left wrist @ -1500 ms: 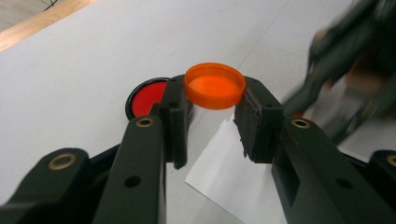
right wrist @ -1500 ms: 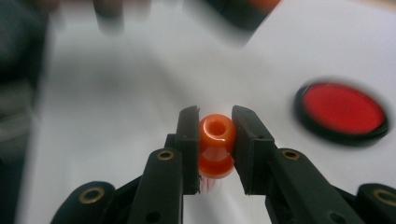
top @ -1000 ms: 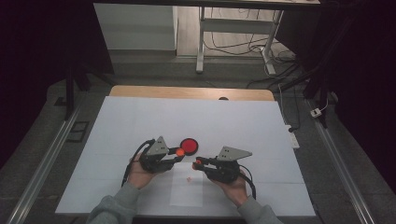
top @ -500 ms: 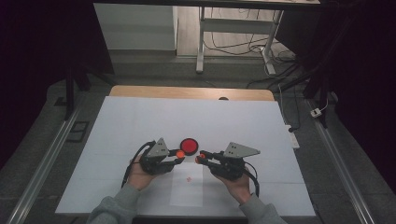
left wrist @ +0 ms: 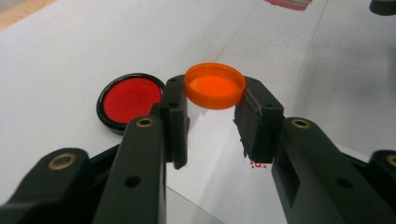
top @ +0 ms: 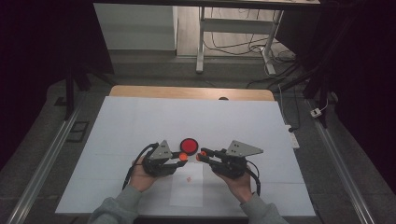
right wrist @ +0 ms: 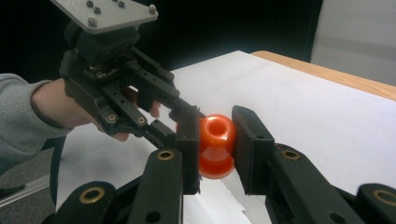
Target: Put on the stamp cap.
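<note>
My left gripper (left wrist: pixel 215 93) is shut on a flat orange cap (left wrist: pixel 215 85), held level just above the table. In the high view this left gripper (top: pixel 182 157) points right and its cap (top: pixel 183 157) sits just below a red disc. My right gripper (right wrist: pixel 215 123) is shut on a small orange bulb-shaped piece (right wrist: pixel 215 144) with a hole in its top. Seen from above, the right gripper (top: pixel 203 155) points left, and its orange piece (top: pixel 201 156) faces the cap across a narrow gap. The red disc with a black rim (top: pixel 189 145) (left wrist: pixel 130 100) lies flat beside the left jaws.
A white sheet (top: pixel 187 184) with a small red mark (left wrist: pixel 257 164) lies on the white table cover (top: pixel 140 121) between the hands. A wooden table edge (top: pixel 191 92) runs along the back. Metal rails (top: pixel 42 163) flank the table. A reddish thing (left wrist: pixel 287 3) lies far off.
The right gripper has shifted a little toward the far side of the table with its orange piece, level with the cap. The left gripper has stayed put.
</note>
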`<state>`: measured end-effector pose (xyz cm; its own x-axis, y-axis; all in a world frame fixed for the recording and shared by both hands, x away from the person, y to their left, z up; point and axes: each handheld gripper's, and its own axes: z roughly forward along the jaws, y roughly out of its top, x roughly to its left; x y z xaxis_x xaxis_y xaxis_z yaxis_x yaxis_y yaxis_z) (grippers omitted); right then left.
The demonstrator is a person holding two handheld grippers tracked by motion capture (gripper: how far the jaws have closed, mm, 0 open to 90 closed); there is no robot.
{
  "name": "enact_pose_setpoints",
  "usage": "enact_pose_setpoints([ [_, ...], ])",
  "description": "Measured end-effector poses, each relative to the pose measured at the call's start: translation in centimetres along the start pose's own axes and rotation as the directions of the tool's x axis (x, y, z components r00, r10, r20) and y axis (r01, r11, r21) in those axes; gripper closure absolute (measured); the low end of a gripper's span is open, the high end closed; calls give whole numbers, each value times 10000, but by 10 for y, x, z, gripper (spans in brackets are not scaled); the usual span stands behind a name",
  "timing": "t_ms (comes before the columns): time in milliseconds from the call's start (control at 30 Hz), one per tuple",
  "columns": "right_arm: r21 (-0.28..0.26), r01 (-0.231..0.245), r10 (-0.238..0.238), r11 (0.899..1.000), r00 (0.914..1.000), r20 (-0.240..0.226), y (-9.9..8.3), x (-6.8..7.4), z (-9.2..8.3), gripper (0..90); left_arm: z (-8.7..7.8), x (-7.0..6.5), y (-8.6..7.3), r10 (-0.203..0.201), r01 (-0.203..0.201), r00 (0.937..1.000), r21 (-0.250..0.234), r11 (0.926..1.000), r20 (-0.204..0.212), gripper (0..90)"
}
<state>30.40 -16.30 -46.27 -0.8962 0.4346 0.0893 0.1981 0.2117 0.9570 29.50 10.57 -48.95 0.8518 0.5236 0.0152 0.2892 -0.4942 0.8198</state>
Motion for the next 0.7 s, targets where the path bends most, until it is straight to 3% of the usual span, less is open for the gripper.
enact_pose_setpoints([
  [700,274,41,-31,9996,9994,-343,-3,6,11,724,7,-14,6,274,-270,9986,-93,9996,449,654],
])
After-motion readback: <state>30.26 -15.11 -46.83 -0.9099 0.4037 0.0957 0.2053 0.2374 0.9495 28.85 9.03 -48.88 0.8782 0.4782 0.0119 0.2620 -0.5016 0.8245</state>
